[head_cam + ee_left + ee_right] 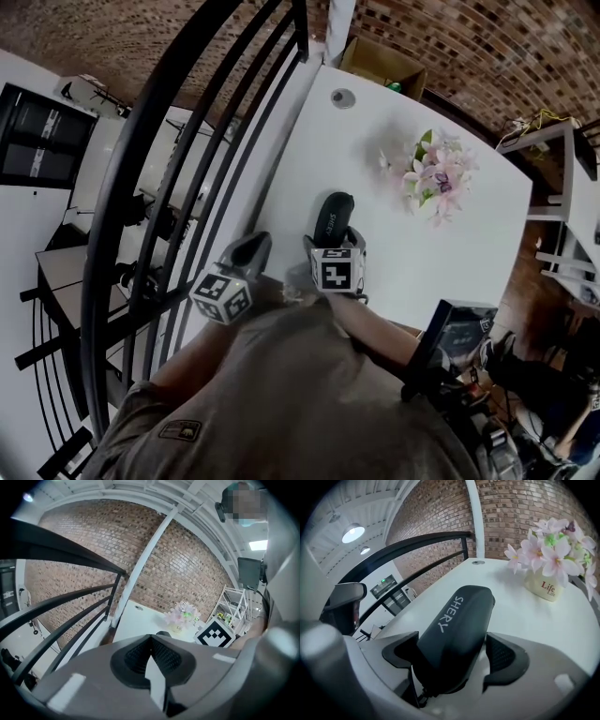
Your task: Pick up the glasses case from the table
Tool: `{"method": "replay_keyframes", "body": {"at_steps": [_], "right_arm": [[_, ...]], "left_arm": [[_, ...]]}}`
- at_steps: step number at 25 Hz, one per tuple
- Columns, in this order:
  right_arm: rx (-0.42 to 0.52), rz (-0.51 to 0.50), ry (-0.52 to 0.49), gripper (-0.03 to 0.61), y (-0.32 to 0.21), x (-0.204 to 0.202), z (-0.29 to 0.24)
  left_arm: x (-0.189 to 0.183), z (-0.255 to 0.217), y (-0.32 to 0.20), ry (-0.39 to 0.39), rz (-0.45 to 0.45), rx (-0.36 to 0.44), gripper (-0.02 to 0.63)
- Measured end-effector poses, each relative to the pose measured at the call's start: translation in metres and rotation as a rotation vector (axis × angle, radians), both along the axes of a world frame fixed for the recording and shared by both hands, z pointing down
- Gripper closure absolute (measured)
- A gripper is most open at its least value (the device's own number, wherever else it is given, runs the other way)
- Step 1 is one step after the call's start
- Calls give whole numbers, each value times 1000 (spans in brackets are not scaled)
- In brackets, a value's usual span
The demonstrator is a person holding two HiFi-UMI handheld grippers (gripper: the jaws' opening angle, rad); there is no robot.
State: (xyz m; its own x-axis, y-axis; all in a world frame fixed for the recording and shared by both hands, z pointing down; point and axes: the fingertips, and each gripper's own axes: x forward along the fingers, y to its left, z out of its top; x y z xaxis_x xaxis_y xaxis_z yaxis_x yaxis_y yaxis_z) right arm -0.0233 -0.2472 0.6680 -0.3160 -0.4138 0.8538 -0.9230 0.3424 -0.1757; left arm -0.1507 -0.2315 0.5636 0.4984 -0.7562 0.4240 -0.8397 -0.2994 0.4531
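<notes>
right tongs (454, 657) stand open around the near end of the glasses case (459, 620), with one pad clear of it. i'd centre them and squeeze evenly so the case can't twist out. left tongs (151, 656) are closed on nothing. the case is dark, rounded and smooth with white lettering, lying flat on the worktop (520, 616) near the flowers (548, 555).

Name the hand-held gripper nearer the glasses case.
Right. The right hand-held gripper has the glasses case between its open jaws; the left hand-held gripper, shut, sits left of it, apart.
</notes>
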Motion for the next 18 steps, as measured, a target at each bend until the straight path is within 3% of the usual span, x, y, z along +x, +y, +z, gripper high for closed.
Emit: {"method": "replay_keyframes", "body": {"at_steps": [12,18], "right_arm": [[80,-205,127,169,1,24,-4],[111,-167,86,91,-7,28,-14]], "left_arm": [[16,1,-7,26,55,2,612],[20,1,-8,29,67,-3,612]]}}
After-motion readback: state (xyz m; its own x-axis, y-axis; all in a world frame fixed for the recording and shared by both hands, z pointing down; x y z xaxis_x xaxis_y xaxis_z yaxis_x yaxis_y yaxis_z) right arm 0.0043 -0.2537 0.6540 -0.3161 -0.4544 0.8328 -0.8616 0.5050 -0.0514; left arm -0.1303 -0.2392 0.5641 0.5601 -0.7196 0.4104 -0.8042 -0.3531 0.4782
